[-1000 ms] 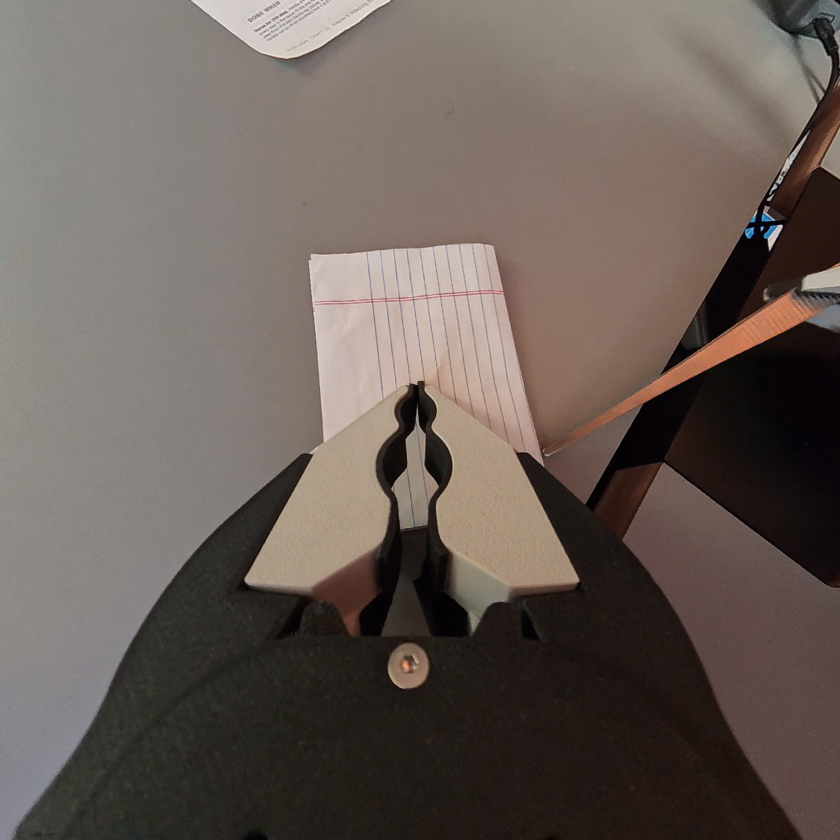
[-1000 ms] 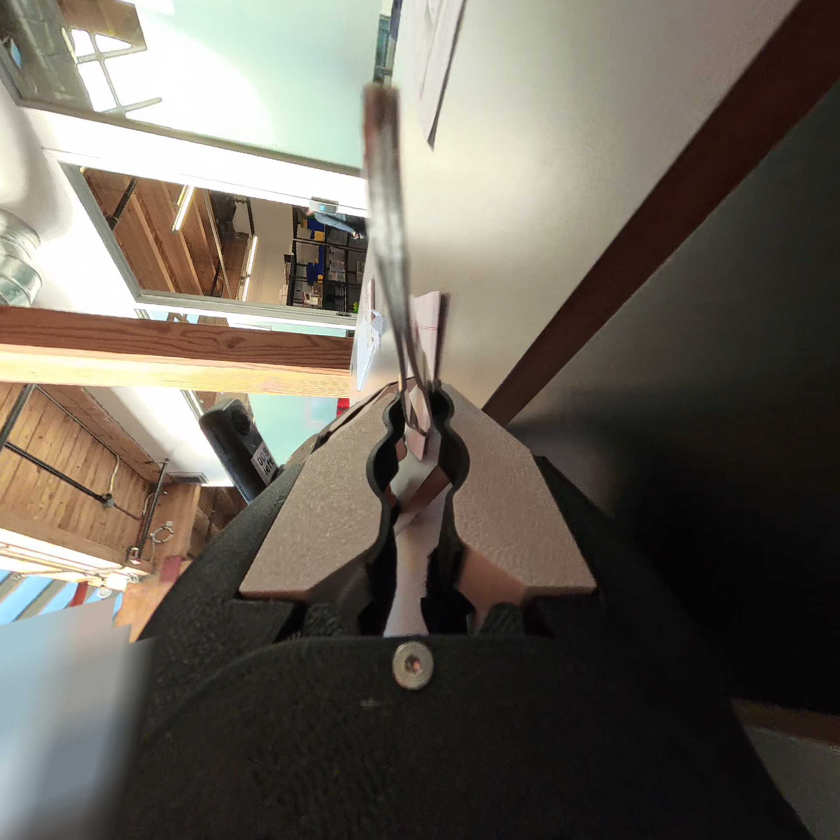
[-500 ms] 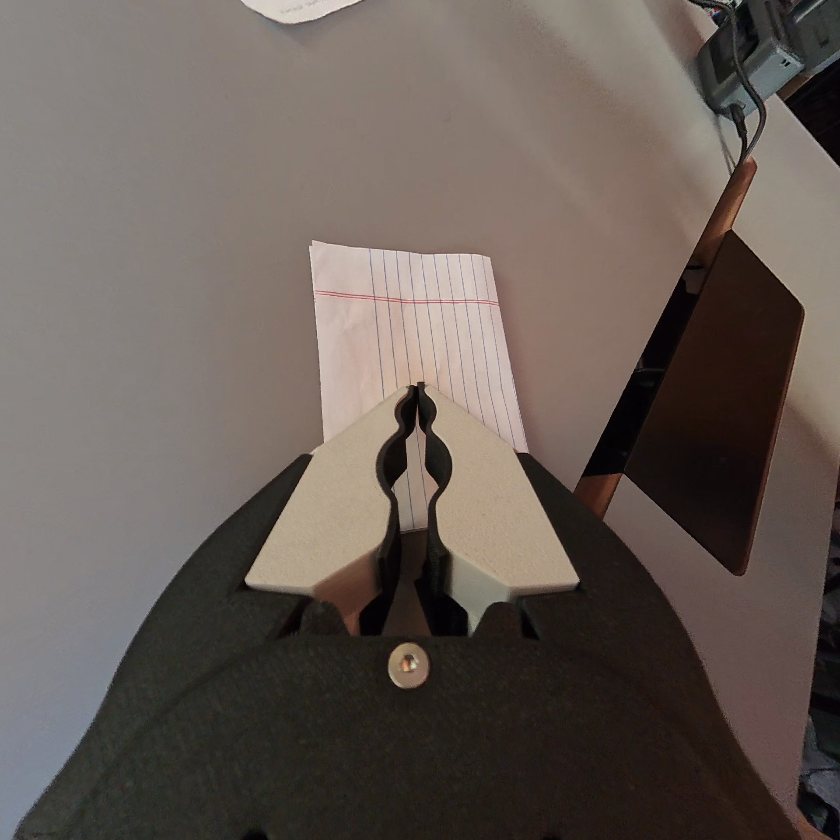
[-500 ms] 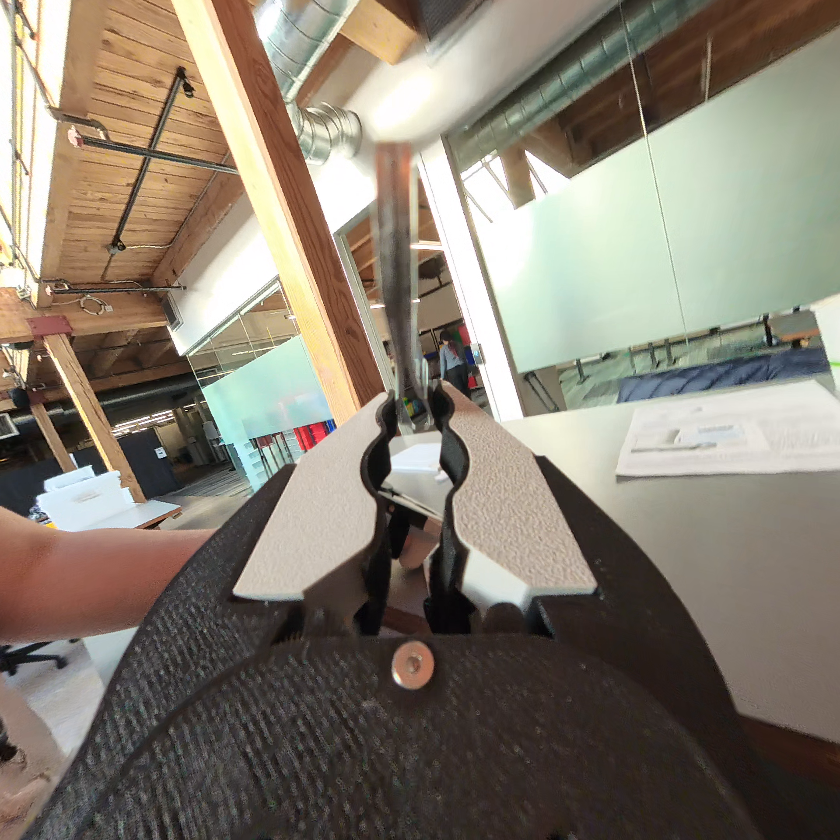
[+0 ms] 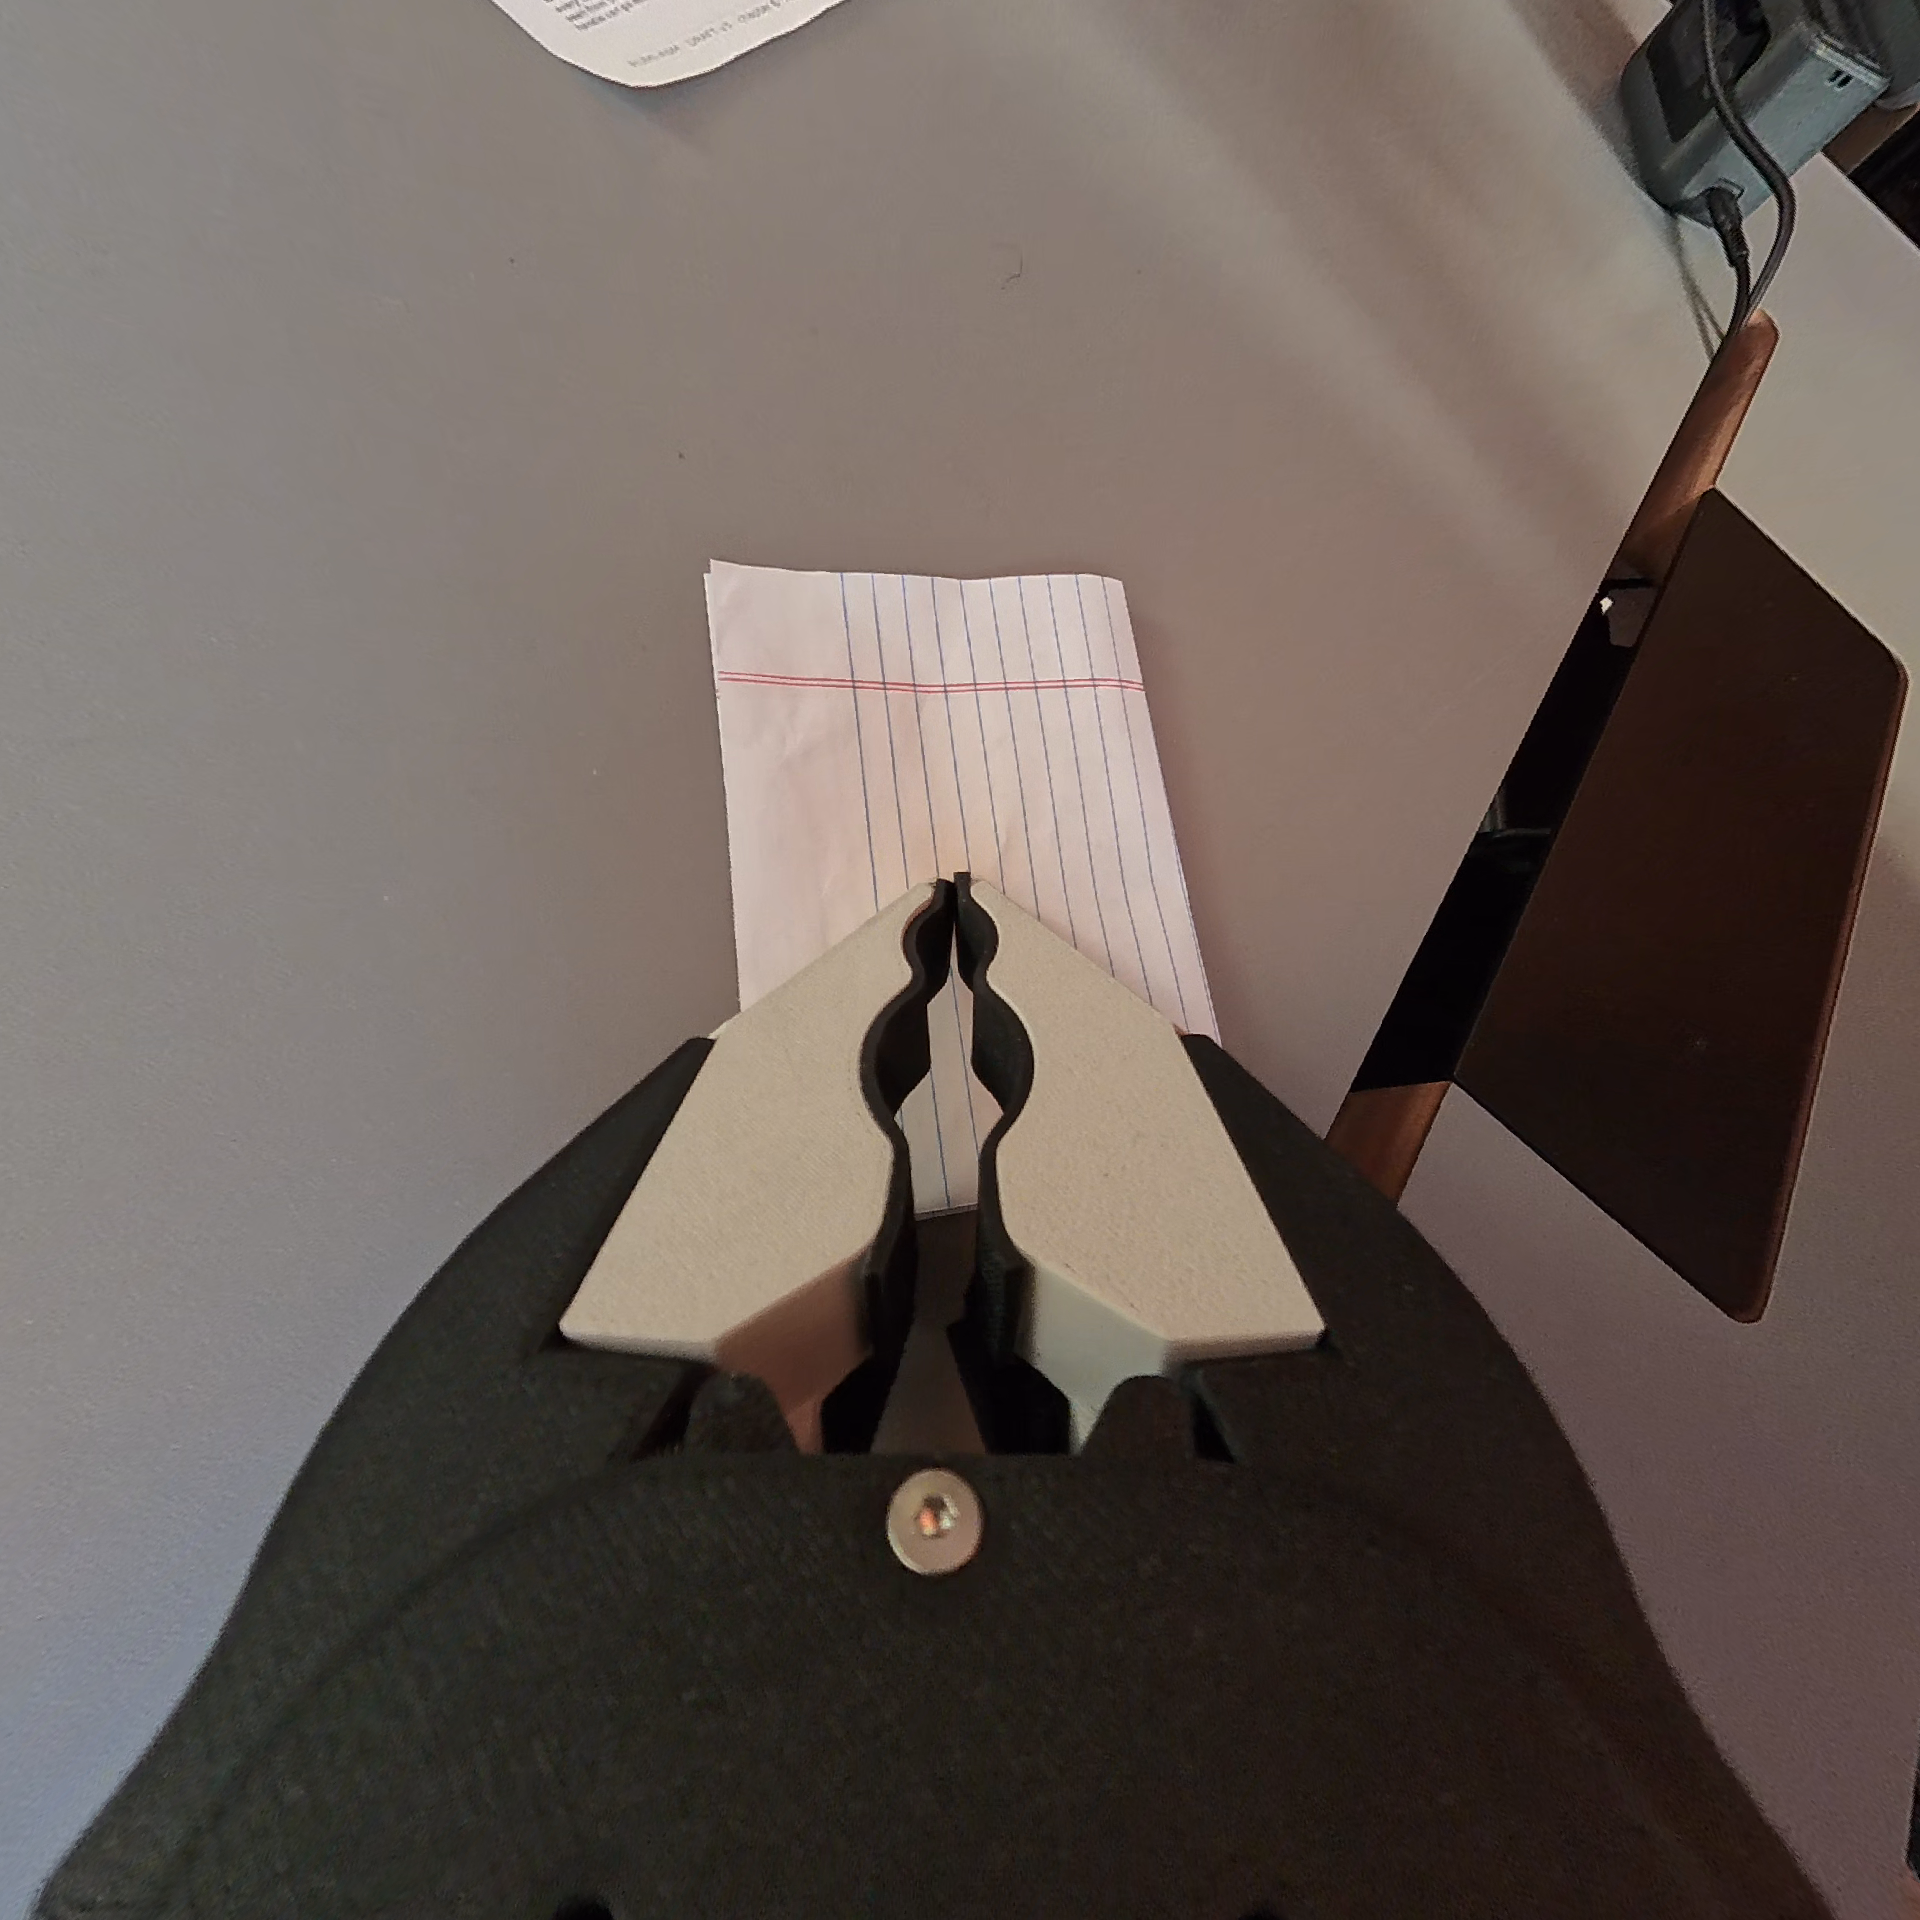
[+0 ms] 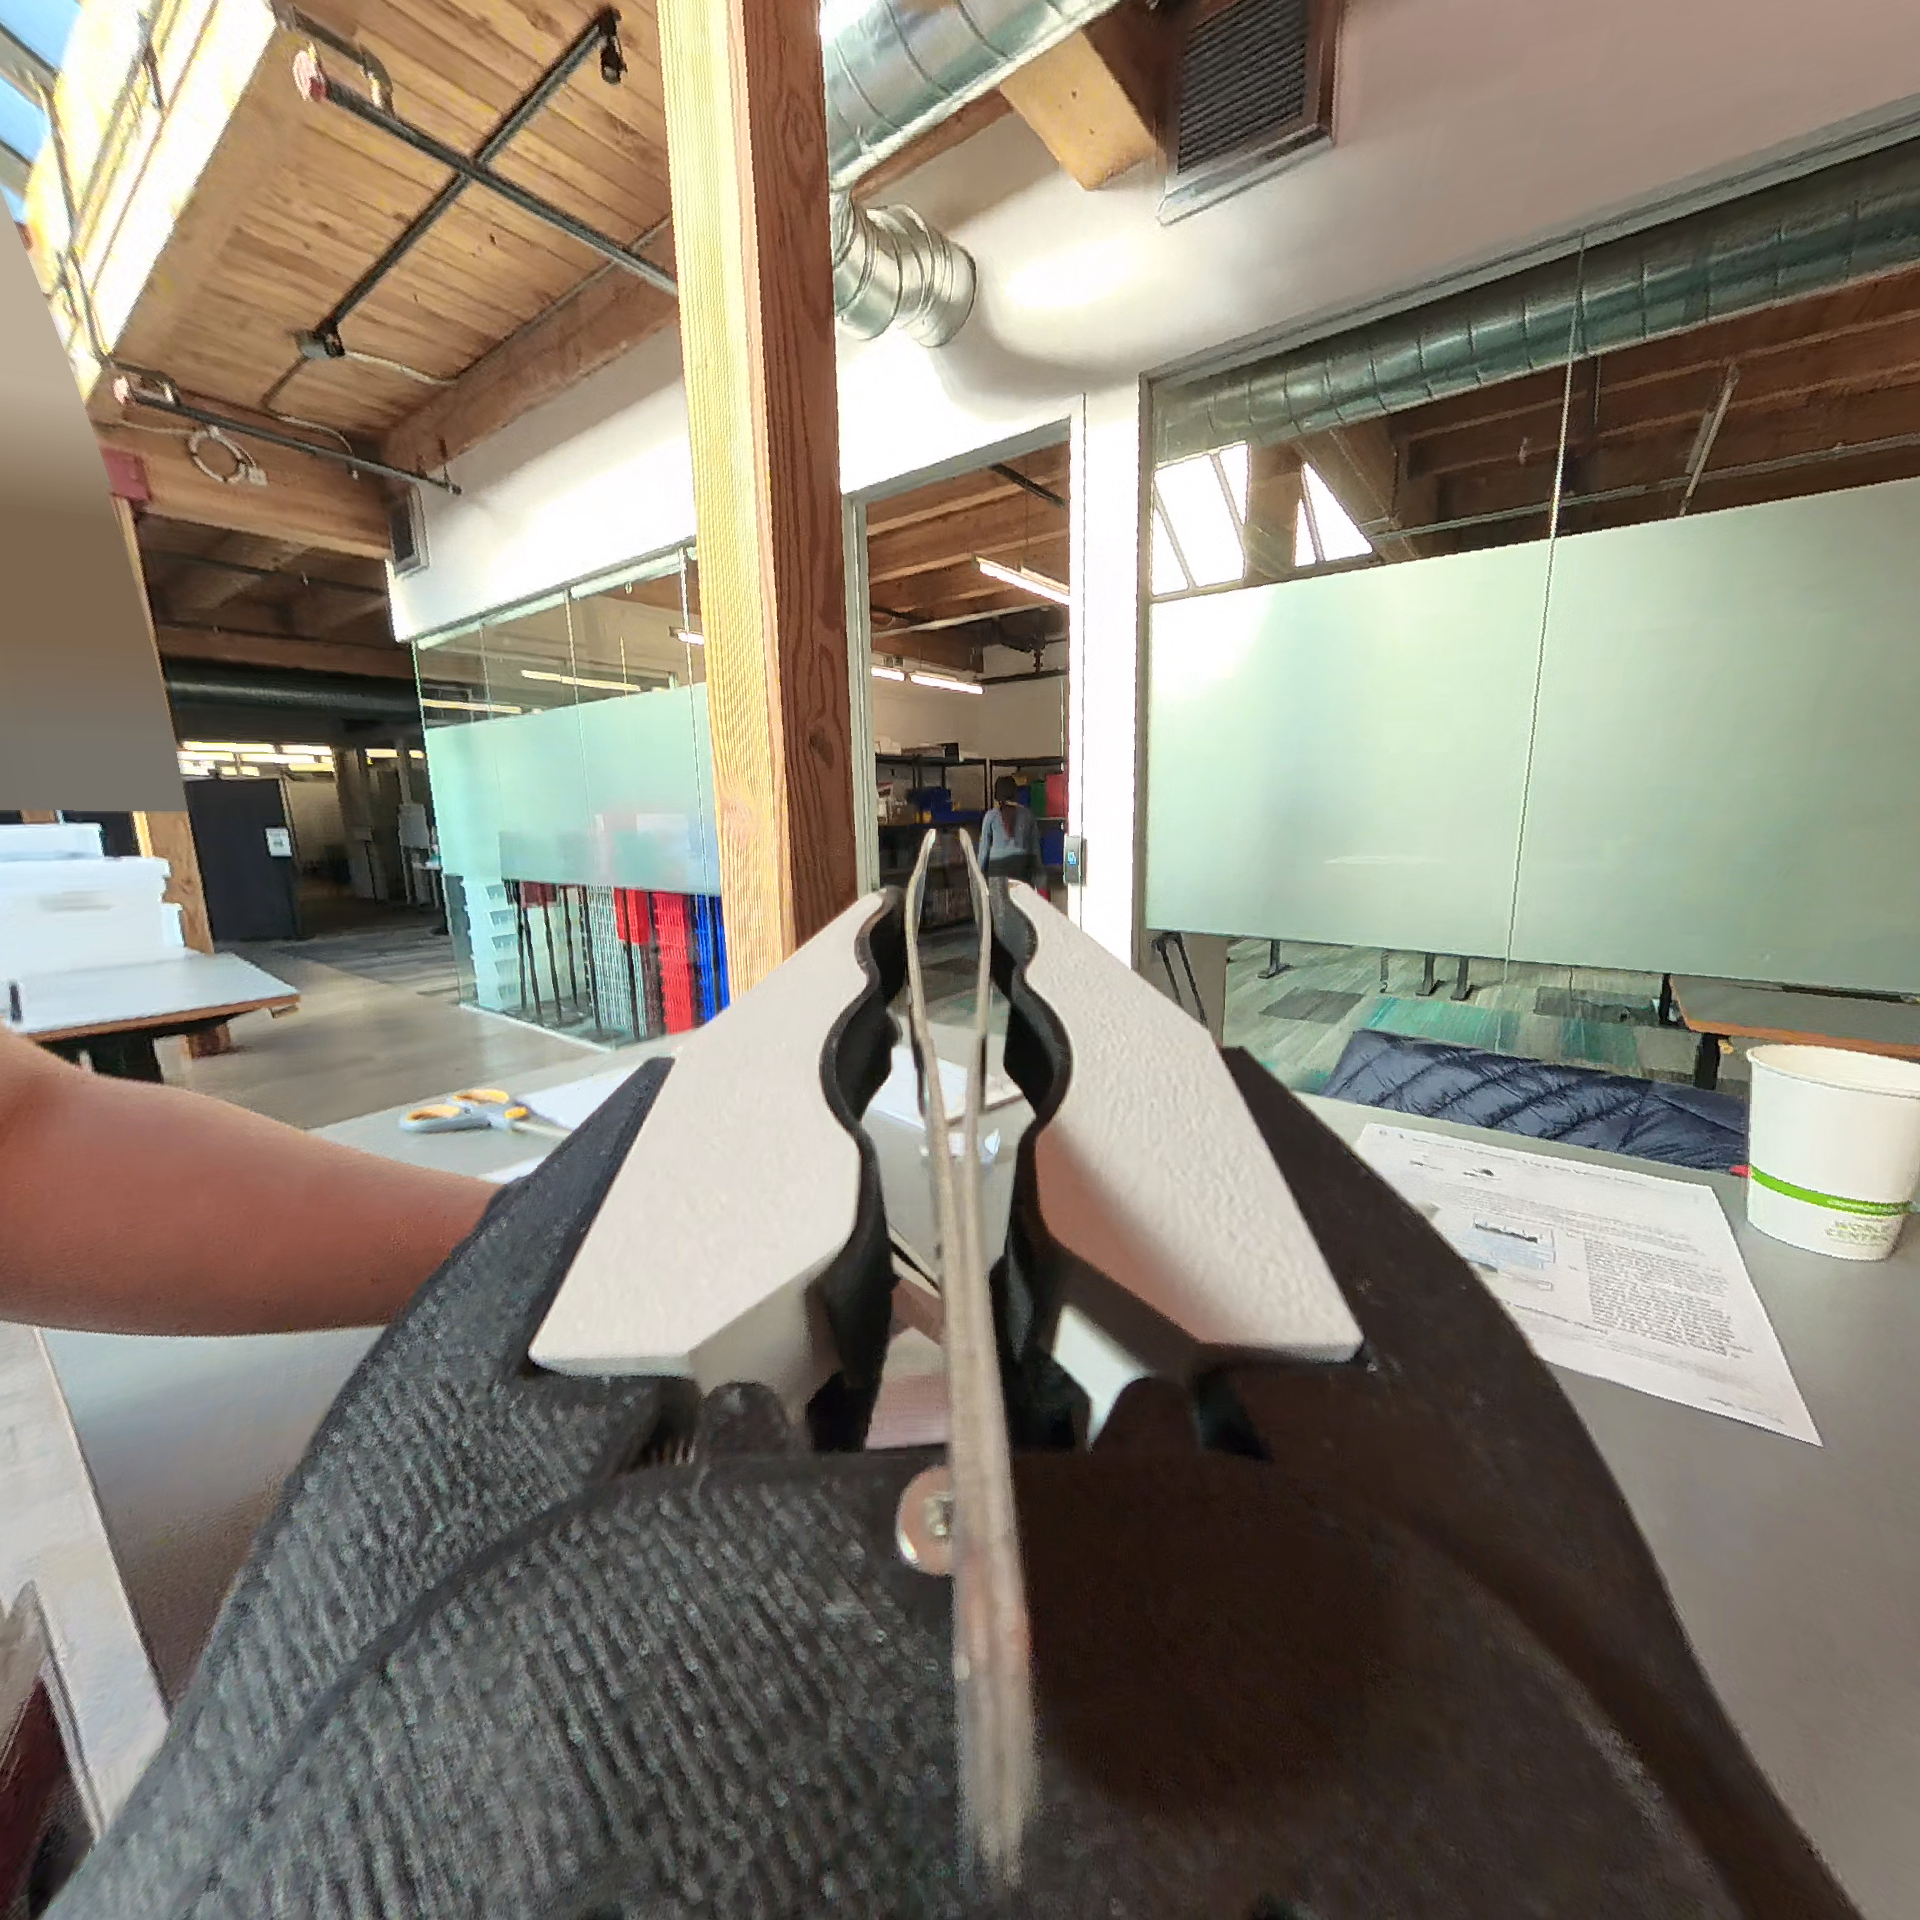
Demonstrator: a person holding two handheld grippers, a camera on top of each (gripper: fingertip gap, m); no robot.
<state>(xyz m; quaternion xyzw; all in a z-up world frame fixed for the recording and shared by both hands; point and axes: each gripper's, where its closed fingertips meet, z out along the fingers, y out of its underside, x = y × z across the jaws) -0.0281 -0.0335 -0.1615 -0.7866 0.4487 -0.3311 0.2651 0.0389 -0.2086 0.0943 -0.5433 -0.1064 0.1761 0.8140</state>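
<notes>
Now your left gripper is clenched over the lined paper on the table; your right gripper grasps metal tweezers.

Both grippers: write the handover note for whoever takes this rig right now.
Left gripper: shut, tips over the near end of the folded lined paper, which lies flat on the grey table; contact can't be judged.
Right gripper: raised, pointing across the room, jaws closed around metal tweezers, prongs forward.
Beyond it on the table: scissors, printed sheet, paper cup.
</notes>
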